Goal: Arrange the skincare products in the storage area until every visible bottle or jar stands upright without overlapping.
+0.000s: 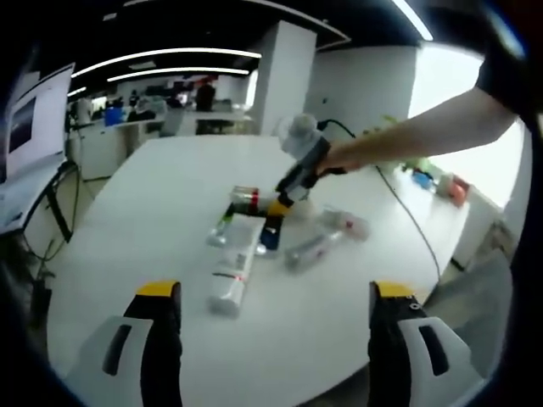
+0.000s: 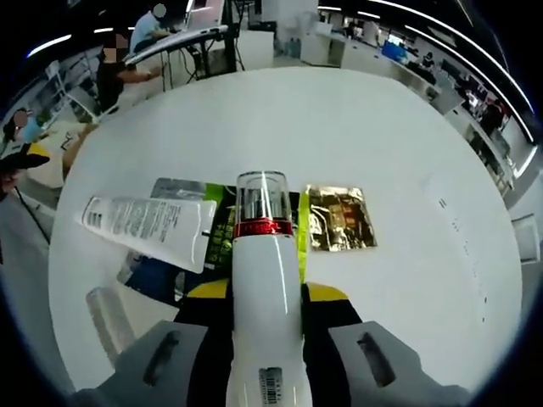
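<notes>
Scene: a round white worktop [image 1: 153, 220] in an open office, skincare items strewn near its middle.
Right hand-held gripper [image 2: 265, 297]: clenched on a white bottle [image 2: 265, 314] with a red band and clear cap, held lengthwise between the jaws above the pile.
Left hand-held gripper [image 1: 276, 301]: released, jaws wide apart, hanging back over the near edge, well apart from the products.
Still lying flat: a white tube [image 2: 153, 227], a gold sachet [image 2: 339, 218], a clear bottle [image 1: 312, 249] and green packets.
Risk: the tall bottle looks top-heavy; set down on a packet or against the tube, it would likely topple or overlap its neighbours.
</notes>
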Demonstrator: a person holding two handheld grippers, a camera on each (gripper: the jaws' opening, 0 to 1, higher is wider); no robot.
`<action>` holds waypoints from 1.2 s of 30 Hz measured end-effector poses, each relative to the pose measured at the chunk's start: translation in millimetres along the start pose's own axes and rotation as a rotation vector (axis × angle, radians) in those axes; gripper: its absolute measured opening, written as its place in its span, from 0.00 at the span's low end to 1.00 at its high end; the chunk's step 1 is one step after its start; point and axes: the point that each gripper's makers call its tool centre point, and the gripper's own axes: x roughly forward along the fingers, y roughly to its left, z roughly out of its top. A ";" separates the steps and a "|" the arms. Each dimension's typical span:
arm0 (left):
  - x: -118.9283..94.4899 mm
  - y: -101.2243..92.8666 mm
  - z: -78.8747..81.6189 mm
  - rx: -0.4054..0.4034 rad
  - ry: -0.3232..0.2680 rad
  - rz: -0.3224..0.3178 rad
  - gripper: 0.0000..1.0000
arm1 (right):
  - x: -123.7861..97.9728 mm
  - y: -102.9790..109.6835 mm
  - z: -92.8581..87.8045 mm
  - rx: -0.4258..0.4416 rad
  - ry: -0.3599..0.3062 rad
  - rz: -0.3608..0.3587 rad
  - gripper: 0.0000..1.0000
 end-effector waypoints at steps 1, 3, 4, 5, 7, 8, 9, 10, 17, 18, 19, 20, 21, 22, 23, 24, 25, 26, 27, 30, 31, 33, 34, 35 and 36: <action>-0.1 0.2 0.3 0.000 -0.001 0.001 0.83 | 0.0 -1.0 0.5 0.005 -0.002 -0.006 0.30; -0.3 1.1 1.2 0.000 -0.005 0.008 0.83 | -0.1 -1.7 0.8 0.016 0.003 -0.014 0.30; -0.5 2.5 1.7 -0.001 -0.008 0.015 0.83 | -0.1 -2.0 2.5 0.014 0.005 -0.022 0.29; -0.7 3.3 2.1 -0.004 -0.012 0.018 0.83 | -0.4 -2.4 2.7 0.006 0.003 -0.031 0.29; -1.2 5.4 2.2 -0.012 -0.015 0.021 0.83 | -0.9 -3.8 3.1 -0.002 0.002 -0.054 0.29; -1.2 5.5 2.1 -0.015 -0.015 0.021 0.83 | -1.9 -1.2 3.4 0.005 0.001 -0.059 0.29; -1.2 5.4 2.1 -0.016 -0.014 0.020 0.83 | -2.0 -1.1 3.5 0.010 -0.001 -0.061 0.29; -1.4 5.3 2.6 -0.019 -0.015 0.018 0.83 | -2.3 -0.4 4.2 0.024 -0.012 -0.062 0.29; -7.2 14.7 13.3 -0.023 -0.042 0.040 0.83 | -9.3 1.4 1.3 0.058 -0.053 -0.067 0.29; -7.7 16.1 13.5 -0.025 -0.041 0.042 0.83 | -12.6 3.1 3.5 0.066 -0.063 -0.067 0.29; -8.8 17.4 15.1 -0.026 -0.043 0.048 0.83 | -15.8 3.8 5.3 0.077 -0.077 -0.071 0.28; -9.7 18.7 15.6 -0.026 -0.044 0.050 0.83 | -17.5 4.5 6.5 0.084 -0.087 -0.071 0.28; -10.9 21.0 16.4 -0.027 -0.047 0.052 0.83 | -20.0 5.6 6.7 0.094 -0.100 -0.068 0.28; -12.0 21.4 17.9 -0.029 -0.050 0.054 0.83 | -21.8 6.1 6.1 0.098 -0.107 -0.070 0.28; -13.6 20.6 21.2 -0.032 -0.054 0.057 0.83 | -23.9 6.5 6.9 0.101 -0.115 -0.072 0.28; -14.0 20.5 21.9 -0.033 -0.056 0.057 0.83 | -28.2 5.3 10.5 0.105 -0.126 -0.073 0.28; -14.5 21.1 23.3 -0.031 -0.059 0.058 0.83 | -31.2 5.9 12.2 0.108 -0.135 -0.074 0.28; -14.7 20.9 24.2 -0.029 -0.060 0.058 0.83 | -37.0 6.9 14.7 0.114 -0.146 -0.077 0.28; -14.7 20.6 24.7 -0.026 -0.062 0.057 0.83 | -39.4 7.1 15.8 0.119 -0.154 -0.079 0.28; -15.9 16.9 31.3 -0.027 -0.074 0.047 0.83 | -44.2 7.0 16.4 0.145 -0.188 -0.083 0.28; -16.1 14.7 33.7 -0.026 -0.077 0.042 0.83 | -46.5 8.6 16.8 0.152 -0.195 -0.080 0.28; -15.7 12.9 36.1 -0.028 -0.082 0.032 0.83 | -54.5 13.1 18.8 0.164 -0.218 -0.082 0.28; -16.0 11.2 38.8 -0.037 -0.089 0.023 0.83 | -57.2 14.6 19.7 0.170 -0.226 -0.083 0.28; -16.2 10.1 40.9 -0.045 -0.096 0.016 0.83 | -60.8 15.3 21.4 0.178 -0.238 -0.081 0.28; -17.2 8.0 44.7 -0.050 -0.103 0.009 0.83 | -65.5 15.0 24.0 0.188 -0.252 -0.079 0.28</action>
